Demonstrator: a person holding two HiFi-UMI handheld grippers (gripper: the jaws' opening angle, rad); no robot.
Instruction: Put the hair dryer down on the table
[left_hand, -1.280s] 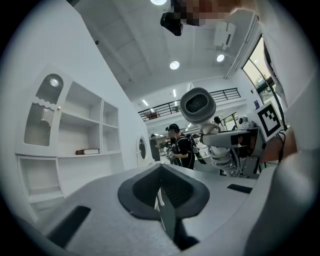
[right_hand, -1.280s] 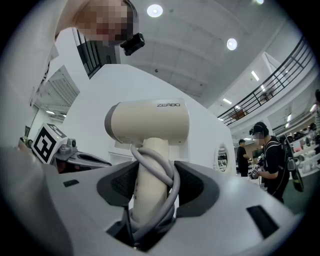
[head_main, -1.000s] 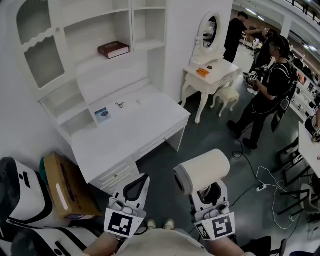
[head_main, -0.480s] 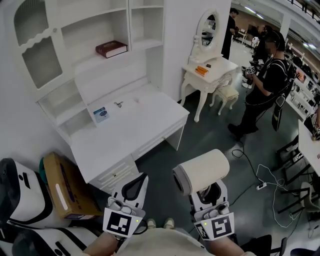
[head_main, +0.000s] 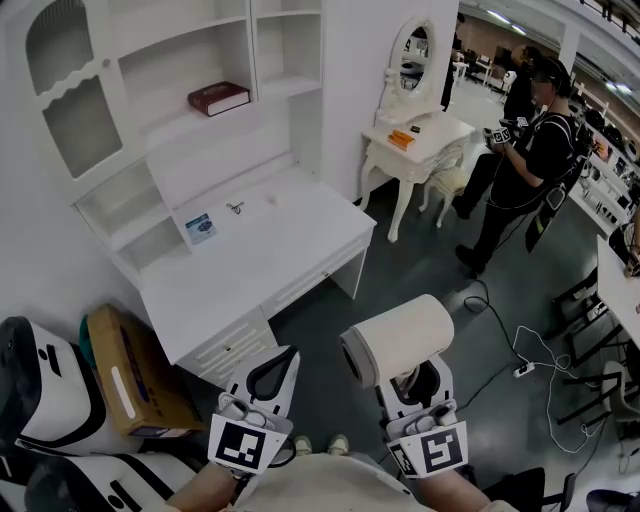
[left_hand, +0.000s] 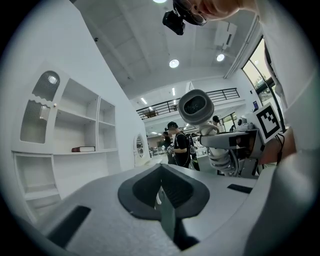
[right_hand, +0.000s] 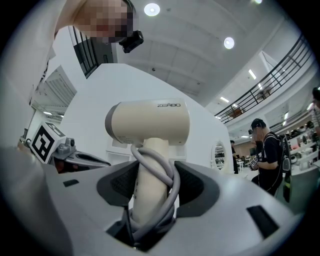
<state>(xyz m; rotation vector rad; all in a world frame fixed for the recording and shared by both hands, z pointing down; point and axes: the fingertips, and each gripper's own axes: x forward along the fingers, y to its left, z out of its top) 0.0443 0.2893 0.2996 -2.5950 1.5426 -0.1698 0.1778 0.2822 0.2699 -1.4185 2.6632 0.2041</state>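
A cream hair dryer (head_main: 398, 338) stands upright in my right gripper (head_main: 414, 385), low in the head view. In the right gripper view the pads press on the dryer's handle (right_hand: 149, 185), with its grey cord (right_hand: 165, 170) looped round it. My left gripper (head_main: 268, 377) is beside it at lower left, shut with nothing between its jaws; its closed pads (left_hand: 165, 195) meet in the left gripper view. The white desk (head_main: 270, 250) lies ahead and to the left, apart from both grippers.
On the desk lie a small blue card (head_main: 199, 227) and a small dark item (head_main: 236, 208). A brown book (head_main: 218, 98) sits on the shelf. A cardboard box (head_main: 130, 385) stands at the left. A white dressing table (head_main: 415, 140) and a person in black (head_main: 525, 165) are at the back right.
The view has shifted slightly and the hair dryer has drifted a little to the left. The person in black has stepped nearer the dressing table.
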